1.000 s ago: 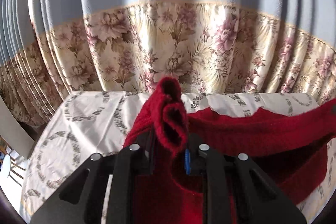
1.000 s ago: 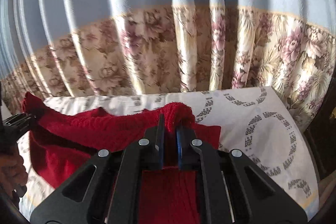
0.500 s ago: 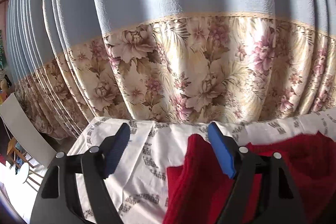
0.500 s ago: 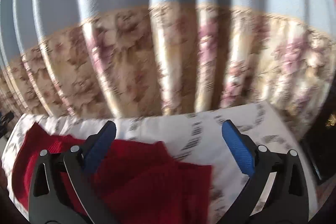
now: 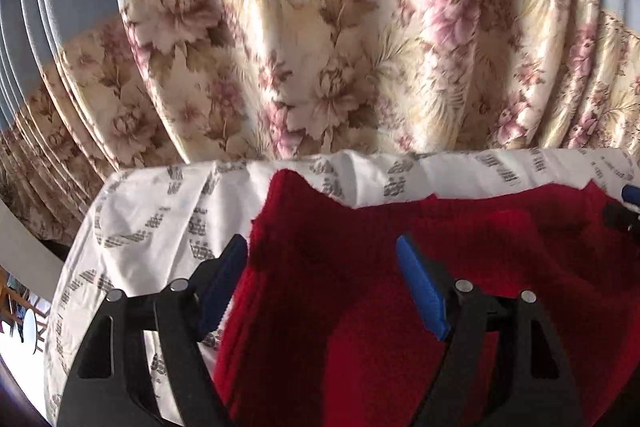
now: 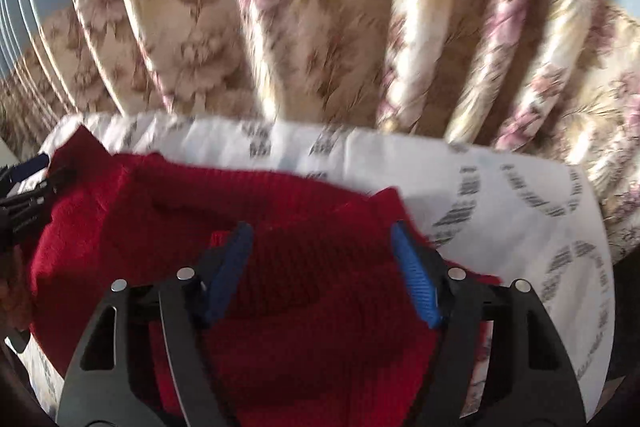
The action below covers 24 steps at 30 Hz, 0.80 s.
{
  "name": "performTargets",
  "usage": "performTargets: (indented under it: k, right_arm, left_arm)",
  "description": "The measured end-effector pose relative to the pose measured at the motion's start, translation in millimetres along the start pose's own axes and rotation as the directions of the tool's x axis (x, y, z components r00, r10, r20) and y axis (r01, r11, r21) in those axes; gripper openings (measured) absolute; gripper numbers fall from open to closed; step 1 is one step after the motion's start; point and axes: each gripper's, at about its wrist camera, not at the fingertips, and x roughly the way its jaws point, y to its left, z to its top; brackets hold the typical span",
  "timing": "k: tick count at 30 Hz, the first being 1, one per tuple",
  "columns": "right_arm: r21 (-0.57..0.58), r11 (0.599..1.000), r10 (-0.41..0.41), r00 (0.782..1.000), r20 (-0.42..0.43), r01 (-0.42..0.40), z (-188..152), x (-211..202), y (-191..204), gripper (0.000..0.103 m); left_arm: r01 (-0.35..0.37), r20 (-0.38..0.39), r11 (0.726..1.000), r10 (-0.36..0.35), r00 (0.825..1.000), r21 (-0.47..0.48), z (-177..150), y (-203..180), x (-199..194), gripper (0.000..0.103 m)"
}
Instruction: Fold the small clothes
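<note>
Red knitted cloth, a small sweater (image 5: 360,307), lay spread on the counter, over a white cover (image 5: 140,219) printed with grey curved marks. Behind the counter hung a curtain (image 5: 320,67), pale blue above and cream with pink and brown flowers below. Over the garment's left part, the left claw (image 5: 322,279) stood wide apart, its blue pads (image 5: 420,291) clear of the knit and gripping nothing. Above the right part, near the ribbed edge, the right claw (image 6: 320,267) also stood apart, having just been closing a little, with red knit showing between its blue pads (image 6: 414,279) but not pinched by them. That view was blurred. Each claw showed at the edge of the other's view, both over the same garment, well apart from one another.
</note>
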Motion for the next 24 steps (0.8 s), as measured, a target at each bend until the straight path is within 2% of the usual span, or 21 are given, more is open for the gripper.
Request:
performTargets:
  k: [1,3,4,6,7,8,11,13,16,19,22,24]
  right_arm:
    - [-0.009,1.000,-0.005,1.000,-0.030,0.004,0,9,2,0.071]
    - [-0.009,1.000,-0.007,0.996,-0.094,0.006,-1,24,2,0.048]
    - [-0.010,1.000,-0.022,0.994,-0.107,0.021,-3,30,2,0.033]
    - [0.004,1.000,-0.010,0.995,-0.095,0.010,-6,31,1,0.017]
    - [0.007,1.000,-0.005,0.997,-0.080,0.006,-7,29,1,0.008]
    - [0.010,1.000,-0.013,0.998,-0.065,0.013,-7,25,0,0.008]
    - [0.052,0.998,-0.034,0.999,0.041,0.032,0,-5,-9,0.007]
    - [0.070,0.997,-0.033,0.996,0.088,0.027,5,-17,-15,0.007]
    - [0.118,0.993,-0.036,0.989,0.142,0.019,10,-23,-26,0.007]
    - [0.161,0.987,-0.011,0.988,0.154,-0.014,13,-16,-38,0.007]
    - [0.201,0.980,-0.034,0.991,0.127,0.008,14,5,-48,0.011]
    - [0.198,0.978,-0.063,0.998,0.010,0.060,13,32,-53,0.017]
  left_arm:
    - [0.008,-0.036,1.000,-0.008,0.999,-0.008,-1,2,10,0.077]
    - [0.014,-0.080,1.000,-0.016,0.997,-0.019,-5,4,23,0.077]
    - [0.019,-0.092,1.000,-0.020,0.996,-0.018,-6,4,28,0.077]
    - [0.022,-0.091,1.000,-0.024,0.996,-0.017,-8,5,29,0.066]
    - [0.023,-0.087,1.000,-0.025,0.996,-0.017,-8,5,29,0.051]
    - [0.024,-0.085,0.999,-0.026,0.996,-0.024,-8,6,29,0.035]
    - [0.031,-0.060,0.995,-0.037,0.998,-0.092,-4,18,24,0.008]
    - [0.005,-0.027,0.991,-0.009,1.000,-0.131,1,29,18,0.008]
    - [-0.006,-0.016,0.985,0.003,1.000,-0.175,4,41,19,0.008]
    - [-0.004,-0.028,0.989,0.000,1.000,-0.147,5,37,23,0.008]
    - [-0.020,-0.043,0.992,0.015,0.999,-0.126,2,30,27,0.008]
    - [-0.050,-0.054,0.992,0.044,0.998,-0.118,0,29,32,0.008]
